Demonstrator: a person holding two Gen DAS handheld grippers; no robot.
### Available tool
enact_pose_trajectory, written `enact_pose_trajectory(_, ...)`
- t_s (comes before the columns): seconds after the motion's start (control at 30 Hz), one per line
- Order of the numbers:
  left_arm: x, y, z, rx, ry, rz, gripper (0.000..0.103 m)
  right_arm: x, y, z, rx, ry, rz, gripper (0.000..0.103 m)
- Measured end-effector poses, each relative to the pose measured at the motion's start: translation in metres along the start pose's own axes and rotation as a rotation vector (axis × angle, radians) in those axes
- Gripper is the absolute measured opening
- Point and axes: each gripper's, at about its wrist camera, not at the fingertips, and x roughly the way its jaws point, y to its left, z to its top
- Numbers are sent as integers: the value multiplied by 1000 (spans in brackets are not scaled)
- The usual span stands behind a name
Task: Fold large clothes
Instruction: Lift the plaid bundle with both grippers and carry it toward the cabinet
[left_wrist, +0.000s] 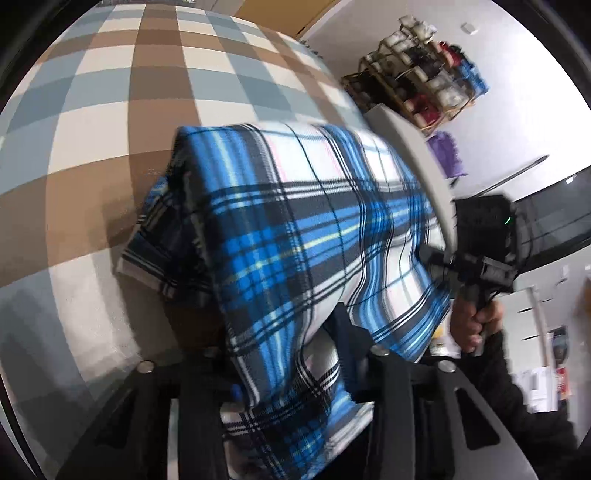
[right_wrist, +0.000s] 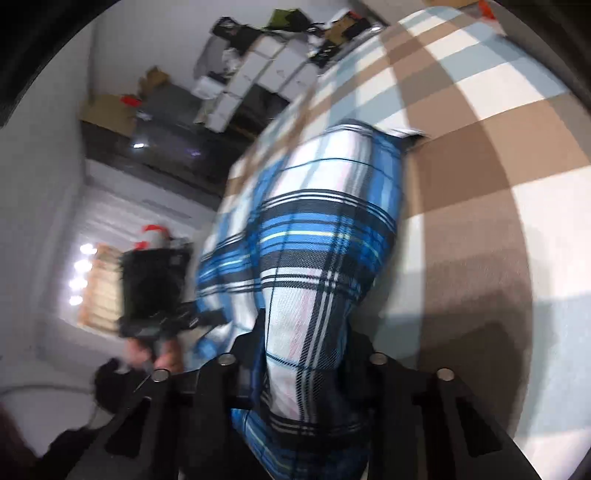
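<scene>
Shirt (left_wrist: 295, 229), the blue plaid one, hangs mid-frame over the checked bed (left_wrist: 92, 129). Left gripper (left_wrist: 291, 373) and right gripper (right_wrist: 303, 354) each pinch its near edge. We keep both level, fabric taut.

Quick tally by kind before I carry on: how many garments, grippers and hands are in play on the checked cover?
Blue plaid garment: 1
Grippers: 2, left gripper and right gripper, each clamped on the cloth
Hands visible: 2, right hand, left hand
Checked cover: 1
Total: 6
</scene>
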Motion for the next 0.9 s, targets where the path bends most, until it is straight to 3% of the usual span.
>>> enact_pose_trajectory(0.1,-7,0,-2,2,-17,-40,29,-9,5,-10,-10,31,129,30)
enact_pose_trajectory(0.13,-9,2,-3,-7,-15,-55,29,-7,3,-11,5,33,128,33)
enact_pose_trajectory(0.2,-7,6,-3,-14,-13,-35,29,1,-1,-10,30,58,99,34)
enact_pose_trajectory(0.3,-4,14,-3,-60,-3,-52,29,12,-12,-8,74,82,17,49)
enact_pose_trajectory(0.33,-3,15,1,-70,5,-63,29,16,-14,-8,94,101,0,46)
enact_pose_trajectory(0.47,-3,25,2,-106,41,-96,29,17,-5,-7,56,86,-49,52)
enact_pose_trajectory(0.67,-10,14,2,-97,41,-82,25,-5,-7,-16,34,31,-9,25)
enact_pose_trajectory(0.9,-30,-6,5,-93,-10,-119,22,-35,32,-20,-45,-109,70,20)
